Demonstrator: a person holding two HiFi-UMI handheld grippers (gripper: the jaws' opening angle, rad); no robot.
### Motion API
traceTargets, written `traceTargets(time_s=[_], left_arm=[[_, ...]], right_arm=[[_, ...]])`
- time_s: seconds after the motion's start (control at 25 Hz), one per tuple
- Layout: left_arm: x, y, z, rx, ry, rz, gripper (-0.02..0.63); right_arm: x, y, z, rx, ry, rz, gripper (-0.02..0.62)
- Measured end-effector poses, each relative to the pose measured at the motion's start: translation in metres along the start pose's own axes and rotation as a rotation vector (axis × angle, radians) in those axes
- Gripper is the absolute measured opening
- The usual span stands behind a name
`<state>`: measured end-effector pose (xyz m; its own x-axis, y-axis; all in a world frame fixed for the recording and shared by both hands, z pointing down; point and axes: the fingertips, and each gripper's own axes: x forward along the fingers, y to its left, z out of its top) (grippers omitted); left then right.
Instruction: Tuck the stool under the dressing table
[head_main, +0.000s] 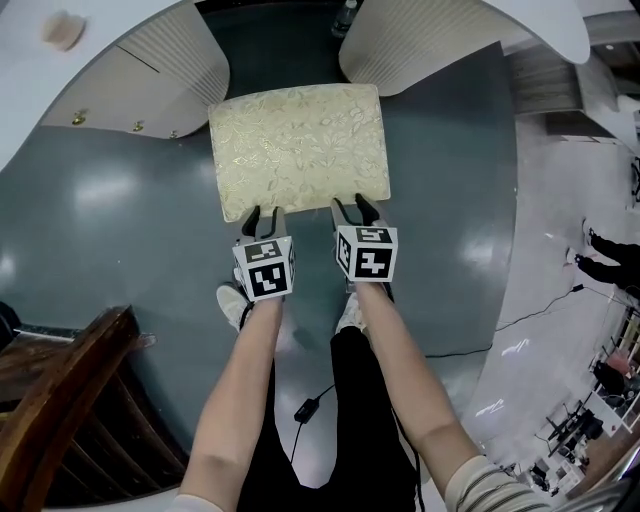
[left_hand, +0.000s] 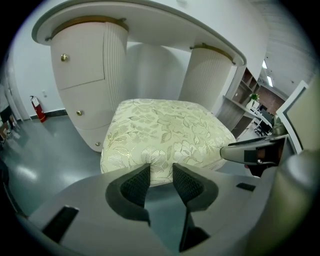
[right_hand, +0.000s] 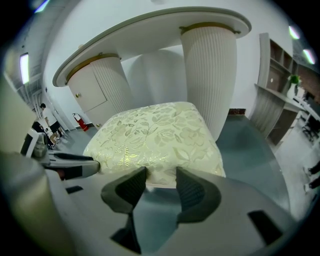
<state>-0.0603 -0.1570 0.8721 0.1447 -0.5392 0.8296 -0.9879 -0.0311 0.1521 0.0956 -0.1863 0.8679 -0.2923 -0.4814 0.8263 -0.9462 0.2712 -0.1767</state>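
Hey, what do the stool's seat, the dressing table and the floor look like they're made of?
Stool seat: padded woven fabric, likely brocade. It has a cream floral pattern with glinting gold threads and puffy edges.
Dressing table: probably painted wood or board, matte off-white, with fluted sides and metallic-looking gold knobs.
Floor: a smooth, glossy grey-green coating, maybe epoxy or vinyl. It mirrors the lights.

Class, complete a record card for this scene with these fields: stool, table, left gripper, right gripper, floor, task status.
stool: cream floral-brocade cushioned stool, standing in front of the gap between the table's two pedestals
table: white dressing table with fluted pedestals
left gripper: left gripper, jaws apart, tips at the stool's near edge
right gripper: right gripper, jaws apart, tips at the same edge
floor: glossy grey-green floor
task status: stool not yet tucked under
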Motion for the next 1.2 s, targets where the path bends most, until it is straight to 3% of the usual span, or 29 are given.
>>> traceTargets(time_s=[0.2,1.04,1.2], left_arm=[[0.014,0.009,0.021,0.026,-0.004,0.016,0.138],[0.028,0.009,0.038,0.051,-0.028,-0.005,0.138],[0.040,0.011,0.060,0.070,-0.029,-0.002,0.140]], right_arm=[[0.016,0.000,0.020,-0.002,0.006,0.012,0.184],[0.029,-0.006,0.041,-0.047,-0.002,0.015,0.184],[0.039,-0.011,0.063,-0.053,-0.002,0.030,0.184]])
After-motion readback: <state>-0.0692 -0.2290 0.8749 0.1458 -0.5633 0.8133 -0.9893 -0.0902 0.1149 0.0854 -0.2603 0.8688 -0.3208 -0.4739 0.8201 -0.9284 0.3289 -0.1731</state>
